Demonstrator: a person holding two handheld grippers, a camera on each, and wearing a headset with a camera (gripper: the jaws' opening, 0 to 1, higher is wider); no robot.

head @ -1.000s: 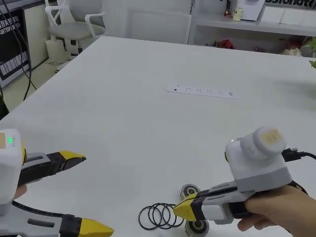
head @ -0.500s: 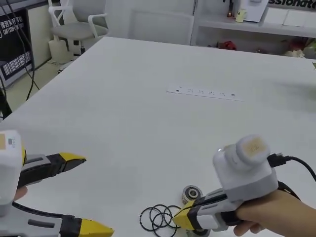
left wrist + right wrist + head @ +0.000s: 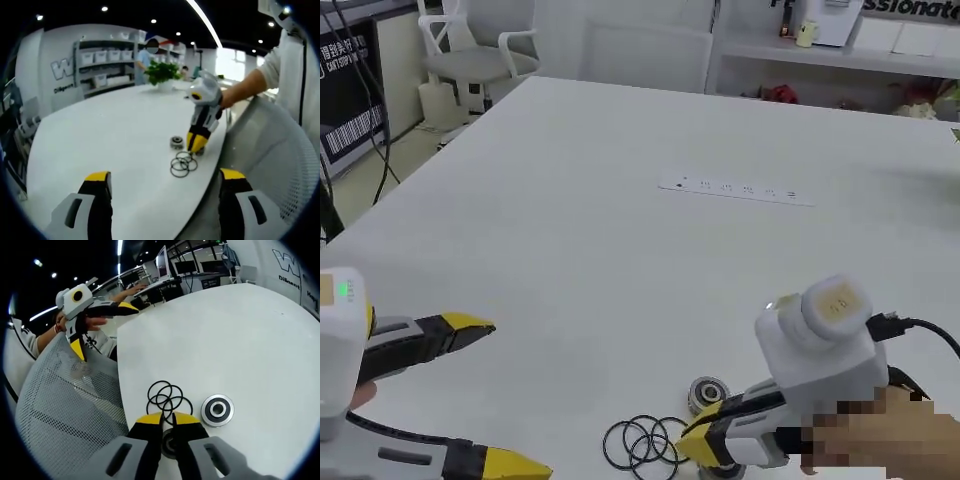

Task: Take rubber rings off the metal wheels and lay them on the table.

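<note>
Several black rubber rings (image 3: 640, 440) (image 3: 167, 397) (image 3: 182, 164) lie overlapping on the white table (image 3: 620, 220) near its front edge. One metal wheel (image 3: 707, 390) (image 3: 217, 410) (image 3: 176, 142) lies flat just right of them. My right gripper (image 3: 692, 438) (image 3: 167, 417) has its jaws nearly together over a second wheel (image 3: 169, 442), which shows dark through the narrow gap. I cannot tell whether the jaws touch that wheel. In the left gripper view the right gripper (image 3: 195, 145) points down beside the rings. My left gripper (image 3: 492, 393) (image 3: 165, 176) stands wide open and holds nothing, left of the rings.
A white power strip (image 3: 735, 188) lies mid-table. A grey mesh chair (image 3: 65, 405) (image 3: 280, 165) stands against the table's near edge. An office chair (image 3: 470, 55) is at the far left, and shelves (image 3: 820, 50) run along the back wall.
My right gripper has slid in over the nearer wheel, which is now mostly hidden beneath it. The left gripper, rings and other wheel have stayed put.
</note>
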